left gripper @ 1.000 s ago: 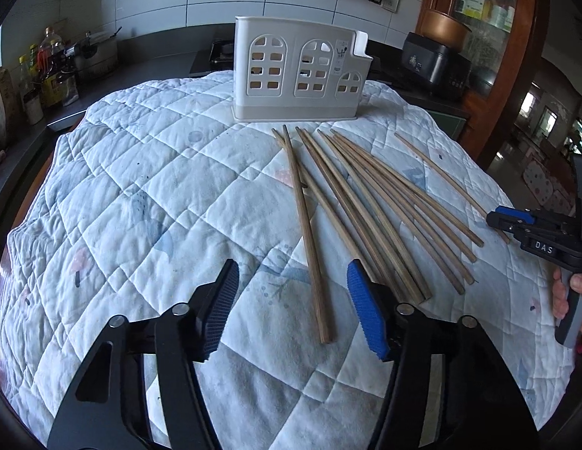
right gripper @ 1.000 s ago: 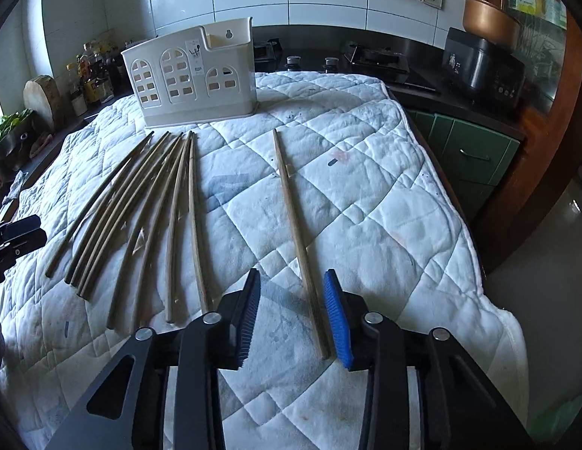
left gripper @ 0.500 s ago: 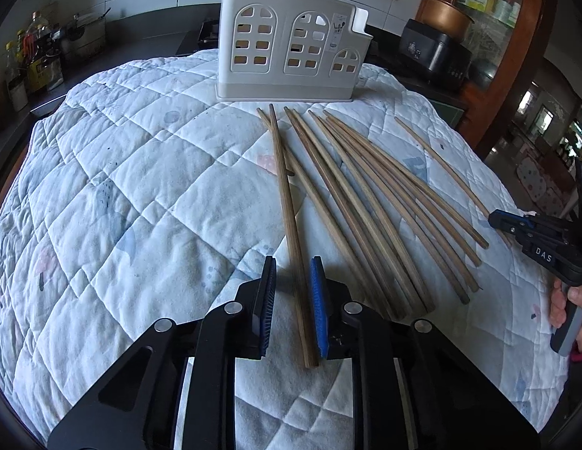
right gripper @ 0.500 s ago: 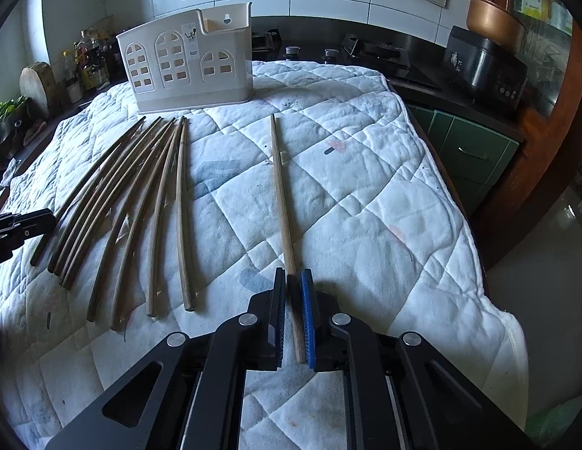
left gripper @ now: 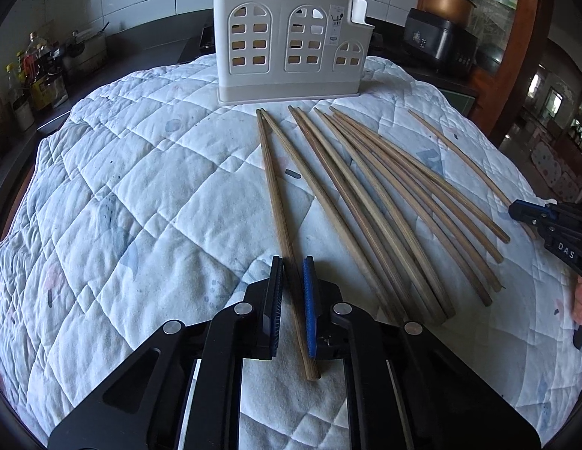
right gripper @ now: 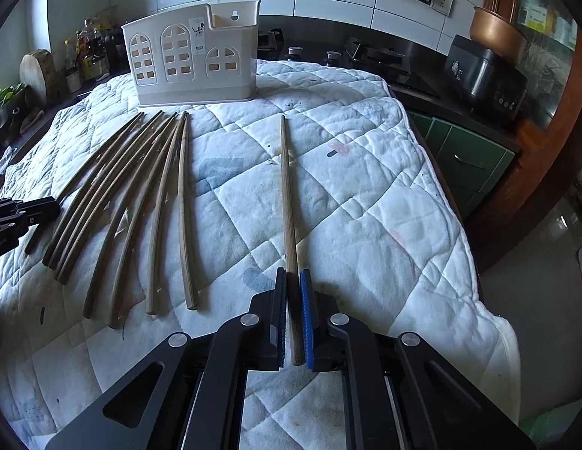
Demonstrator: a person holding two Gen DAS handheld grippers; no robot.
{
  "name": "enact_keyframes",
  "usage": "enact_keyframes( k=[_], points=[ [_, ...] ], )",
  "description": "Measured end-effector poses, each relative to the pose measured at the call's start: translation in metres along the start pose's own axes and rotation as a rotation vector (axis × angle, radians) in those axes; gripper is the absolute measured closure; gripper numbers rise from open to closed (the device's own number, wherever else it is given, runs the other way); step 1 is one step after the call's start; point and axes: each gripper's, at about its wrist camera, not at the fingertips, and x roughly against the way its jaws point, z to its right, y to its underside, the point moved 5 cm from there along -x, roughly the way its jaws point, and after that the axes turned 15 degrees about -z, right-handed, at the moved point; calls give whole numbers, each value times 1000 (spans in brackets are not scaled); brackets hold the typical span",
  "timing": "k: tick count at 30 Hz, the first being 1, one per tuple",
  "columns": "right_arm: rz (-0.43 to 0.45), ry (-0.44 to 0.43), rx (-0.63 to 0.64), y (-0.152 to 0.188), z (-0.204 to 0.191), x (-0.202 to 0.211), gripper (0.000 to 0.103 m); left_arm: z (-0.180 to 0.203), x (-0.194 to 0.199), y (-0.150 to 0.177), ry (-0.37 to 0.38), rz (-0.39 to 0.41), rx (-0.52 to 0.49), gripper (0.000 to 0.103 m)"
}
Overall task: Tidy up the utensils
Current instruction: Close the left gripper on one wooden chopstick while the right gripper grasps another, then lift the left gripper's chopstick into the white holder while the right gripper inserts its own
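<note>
From the left wrist camera, the white plastic holder with little arched windows stands at the far end of the white quilted cloth. No stick can be seen through its windows, so the tidy-up looks like it has only just begun. Many long brown wooden chopsticks lie flat on the cloth in a fan, with their far tips close to the holder. All of them are left to put away. The left tongs are nearly closed around the near end of one wooden chopstick, the one furthest left in the fan. A black pad sits on one side of it and a blue pad on the other, and the stick's end pokes out behind them. At the right edge, the other tongs reach in low over the cloth.

From the right wrist camera, the same holder stands at the far left of the cloth, well apart from the tongs. The right tongs are squeezed onto the near end of a single wooden chopstick that lies alone, away from the fan. That stick points straight ahead, to the right of the holder. The fan of chopsticks lies to the left.
</note>
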Motion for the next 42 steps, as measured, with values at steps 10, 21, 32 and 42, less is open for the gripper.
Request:
enact_keyframes(
  k=[10, 21, 32, 42],
  points=[
    [149, -15, -8, -11, -11, 59, 96, -14, 33, -2, 21, 99, 25, 97],
    [258, -47, 25, -58, -24, 111, 96, -26, 77, -23, 62, 201, 11, 98],
    [301, -135, 43, -164, -22, 168, 96, -30, 103, -77, 61, 242, -64, 98],
    [368, -131, 18, -251, -24, 193, 96, -32, 121, -109, 73, 268, -106, 98]
  ],
)
